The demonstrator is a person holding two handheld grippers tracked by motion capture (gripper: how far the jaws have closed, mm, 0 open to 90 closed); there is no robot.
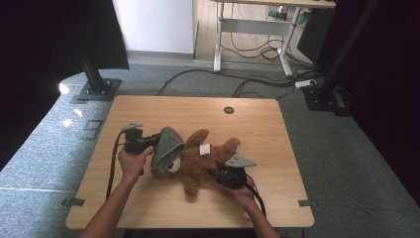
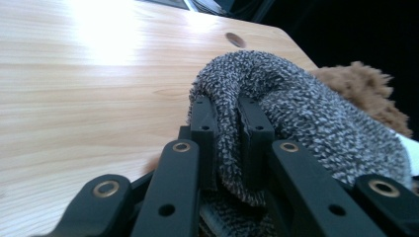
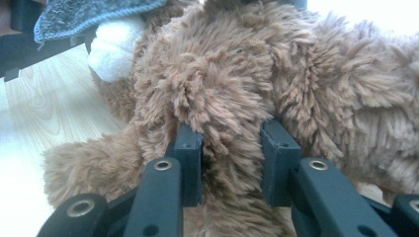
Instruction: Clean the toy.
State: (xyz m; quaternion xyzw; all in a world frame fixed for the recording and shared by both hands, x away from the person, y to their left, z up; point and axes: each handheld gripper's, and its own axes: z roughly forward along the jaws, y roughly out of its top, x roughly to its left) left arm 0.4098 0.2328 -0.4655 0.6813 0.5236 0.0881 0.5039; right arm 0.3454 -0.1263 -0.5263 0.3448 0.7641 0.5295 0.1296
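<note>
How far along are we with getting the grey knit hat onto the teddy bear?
Done: both grips are set. The left gripper is shut on the hat's rim, and the right gripper is shut on the teddy bear's fur, steadying it on the table. In hand: the grey knit hat sits against the bear's head, partly over it. Left: pulling it down fully and letting go.

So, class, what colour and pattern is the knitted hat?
Speckled grey knit hat, clearest in the left gripper view.

On the bench [image 1: 148, 106], the left tool [image 1: 154, 141] grips a grey hat [image 1: 167, 146] at the teddy bear's [image 1: 198, 161] head; the right tool [image 1: 218, 173] clamps its body.
</note>
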